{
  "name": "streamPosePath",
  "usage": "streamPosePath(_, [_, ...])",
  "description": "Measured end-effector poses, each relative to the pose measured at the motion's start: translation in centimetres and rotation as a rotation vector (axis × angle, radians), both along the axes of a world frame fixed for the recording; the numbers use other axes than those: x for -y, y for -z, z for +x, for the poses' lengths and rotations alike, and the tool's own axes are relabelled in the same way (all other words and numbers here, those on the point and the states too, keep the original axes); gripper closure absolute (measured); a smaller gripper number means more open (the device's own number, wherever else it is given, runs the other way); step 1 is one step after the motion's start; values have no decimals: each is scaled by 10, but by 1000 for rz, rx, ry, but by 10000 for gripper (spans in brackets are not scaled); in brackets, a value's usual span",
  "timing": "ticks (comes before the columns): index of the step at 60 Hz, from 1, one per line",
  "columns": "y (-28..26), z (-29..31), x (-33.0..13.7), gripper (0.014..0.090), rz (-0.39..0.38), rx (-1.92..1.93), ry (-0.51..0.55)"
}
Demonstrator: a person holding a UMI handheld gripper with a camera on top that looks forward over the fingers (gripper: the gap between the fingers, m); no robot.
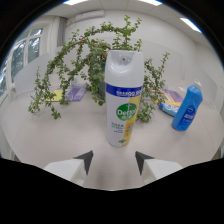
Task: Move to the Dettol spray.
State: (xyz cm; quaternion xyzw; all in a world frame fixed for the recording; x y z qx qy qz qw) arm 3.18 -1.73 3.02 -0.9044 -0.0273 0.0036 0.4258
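- Dettol spray: upright on counter, just ahead of my gripper.
- Gripper: spread wide, empty.
- Blue bottle, plant: beside and behind spray.
- I advise a straight, centred approach.

Ahead of your tool, a pale table carries an upright Dettol spray, a leafy plant behind it, and a blue bottle beyond-right.
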Motion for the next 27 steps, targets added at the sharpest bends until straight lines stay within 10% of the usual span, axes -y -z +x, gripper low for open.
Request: streamPosePath(27, [0, -2, -2, 208, 1, -4, 3])
